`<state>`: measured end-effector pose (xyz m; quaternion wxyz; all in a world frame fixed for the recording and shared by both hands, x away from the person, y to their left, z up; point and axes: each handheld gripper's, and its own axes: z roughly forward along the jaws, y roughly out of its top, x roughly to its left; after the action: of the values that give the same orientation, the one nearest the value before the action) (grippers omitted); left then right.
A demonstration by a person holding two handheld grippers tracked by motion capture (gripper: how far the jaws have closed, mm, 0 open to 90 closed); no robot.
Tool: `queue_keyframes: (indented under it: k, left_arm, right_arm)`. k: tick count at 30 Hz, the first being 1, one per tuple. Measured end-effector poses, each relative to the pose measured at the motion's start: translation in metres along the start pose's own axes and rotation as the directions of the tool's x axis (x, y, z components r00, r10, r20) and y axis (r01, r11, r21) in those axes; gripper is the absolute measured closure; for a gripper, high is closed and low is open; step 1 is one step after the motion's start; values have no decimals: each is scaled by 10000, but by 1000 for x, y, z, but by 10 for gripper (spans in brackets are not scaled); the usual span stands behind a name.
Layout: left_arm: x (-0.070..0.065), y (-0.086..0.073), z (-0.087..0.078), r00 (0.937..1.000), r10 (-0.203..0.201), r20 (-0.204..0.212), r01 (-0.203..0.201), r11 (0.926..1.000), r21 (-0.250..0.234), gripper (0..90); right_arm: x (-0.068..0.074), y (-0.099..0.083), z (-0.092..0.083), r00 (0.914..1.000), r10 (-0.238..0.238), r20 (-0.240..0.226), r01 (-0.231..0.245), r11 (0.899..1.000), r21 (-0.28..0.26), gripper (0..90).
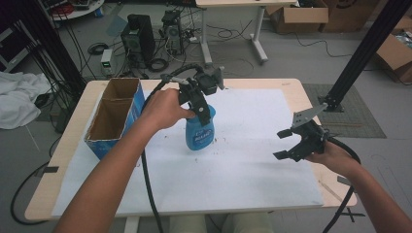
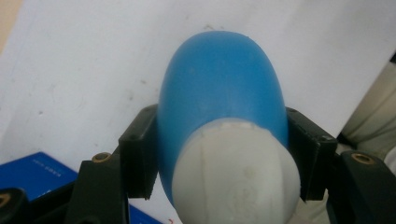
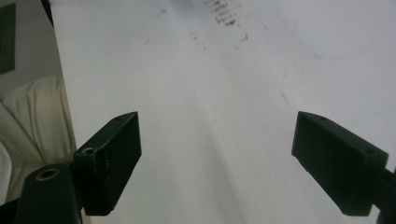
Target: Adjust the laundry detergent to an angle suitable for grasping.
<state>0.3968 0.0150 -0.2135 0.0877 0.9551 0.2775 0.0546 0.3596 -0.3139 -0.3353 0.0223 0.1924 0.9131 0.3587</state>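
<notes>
Here, notes taken from beside the table.

Left gripper (image 1: 198, 108): clamped on the blue bottle (image 1: 199, 130) near its upper end; the bottle hangs below the jaws, its lower end on or just above the white sheet (image 1: 243, 170) — cannot tell which.

Right gripper (image 1: 290, 144): jaws spread wide, nothing between them, well apart from the bottle and off to its right, near the sheet's right edge.

Bottle, place: about mid-sheet, just right of the open cardboard box (image 1: 116, 116), which stands beside the left hand (image 1: 163, 108).

Bottle, axis: long axis runs roughly upright, slightly tilted; the capped end is up in the jaws, the rounded blue body points down at the sheet.

High view adds: both forearms, the box with its two compartments, the bottle's printed label, the cables trailing from each tool.

Left gripper view adds: the grip itself. Both black pads (image 2: 138, 156) press the sides of the blue bottle (image 2: 219, 88) just where the blue body meets a white cap (image 2: 236, 175); the cap is nearest the camera, the blue body runs away from it toward the sheet (image 2: 84, 70). A corner of the blue box (image 2: 42, 170) sits at the lower left.

Right gripper view adds: the right gripper (image 3: 217, 158) over bare sheet (image 3: 210, 93), with dark specks ahead of the jaws and pale trousers (image 3: 32, 121) past the sheet's edge.
</notes>
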Motion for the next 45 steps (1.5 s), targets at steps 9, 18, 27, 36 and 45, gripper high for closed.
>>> queue_keyframes:
  k: [9,18,27,36,45]
  left_arm:
    - [16,-2,-7,9858,-1627,-412,1627,9867,-33,381]
    - [30,-6,-17,9518,-3020,-539,3017,9533,-151,382]
    - [44,-9,-29,8997,-4328,-570,4324,9015,-201,382]
    - [58,-13,-49,8474,-5269,-662,5253,8499,-408,382]
    - [71,-21,-73,7822,-6170,-868,6125,7870,-747,382]
  right_arm:
    - [0,2,-16,9991,-137,406,58,9822,1879,162]
    - [-1,1,-27,9983,-83,583,-63,9694,2456,162]
    - [0,5,-29,9982,-221,563,65,9648,2630,159]
    - [-3,8,-30,9982,-305,512,158,9637,2667,159]
    - [-5,6,-29,9984,-316,460,179,9623,2713,159]
